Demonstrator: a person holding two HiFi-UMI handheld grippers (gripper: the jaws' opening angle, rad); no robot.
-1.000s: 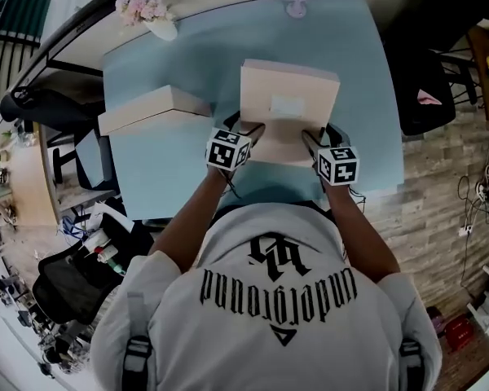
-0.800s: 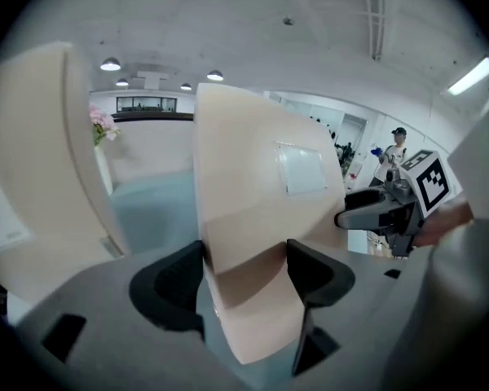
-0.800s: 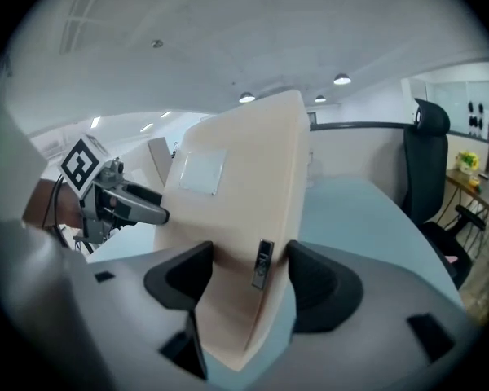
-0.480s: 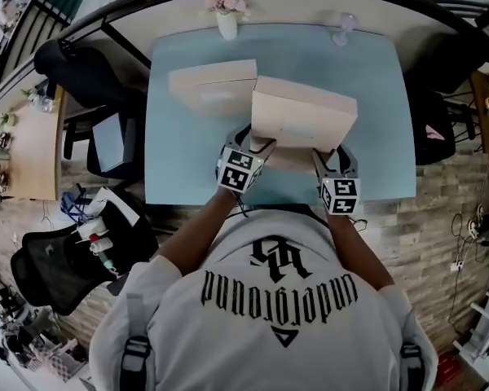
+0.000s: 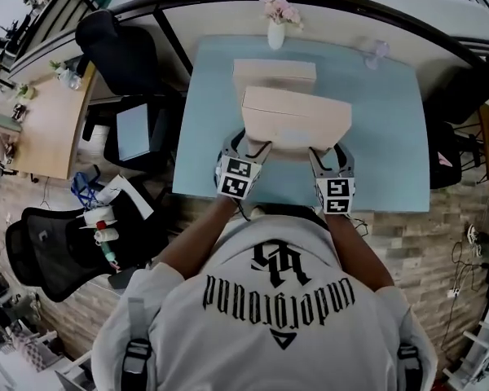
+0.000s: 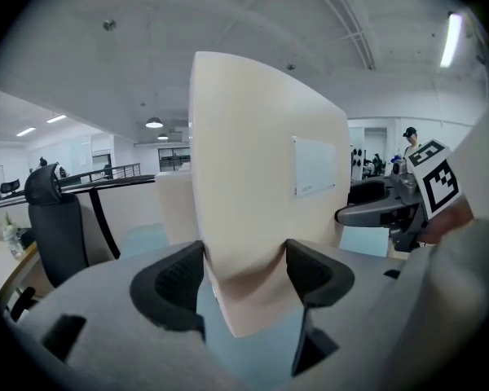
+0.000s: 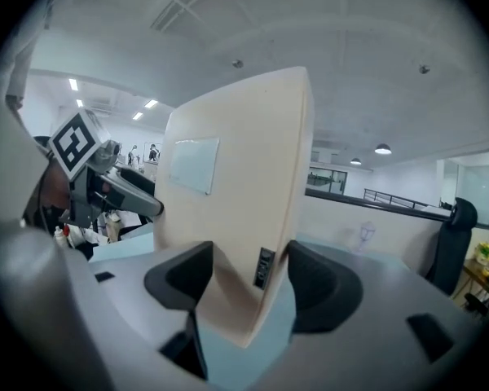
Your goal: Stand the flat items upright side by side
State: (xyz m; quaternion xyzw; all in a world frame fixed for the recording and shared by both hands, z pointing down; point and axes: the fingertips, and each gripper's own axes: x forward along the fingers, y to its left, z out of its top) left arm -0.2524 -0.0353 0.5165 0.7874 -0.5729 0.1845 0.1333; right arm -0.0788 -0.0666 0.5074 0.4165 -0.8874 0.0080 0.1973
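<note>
Box (image 5: 297, 119) sits at the centre of the head view, held on edge with its labelled broad face turned toward the person, and both grippers have hold of its near lower corners. The left gripper (image 5: 248, 147) has its jaws set wide but pressed against the two broad faces of the left corner. The right gripper (image 5: 328, 155) clamps the right corner the same way, with a small dark sticker on the box's narrow side showing between its pads. Neither gripper view shows whether the bottom edge rests on the table (image 5: 383, 137) or hangs just above it. Just behind, toward the top of the frame, the second box (image 5: 275, 73) appears to stand on edge too, and the vase (image 5: 275, 32) stands beyond it at the table's far side. A second ago the held box was well to the right of the second box, with bare table between them. Half a second ago the two overlapped at one end, and now the held one is lined up squarely in front of its partner, near it and roughly parallel. The grip has not loosened over that time. My reading is that the carry is nearly over, and what remains is to close the last gap, set the box down upright against its partner and only then let go.
</note>
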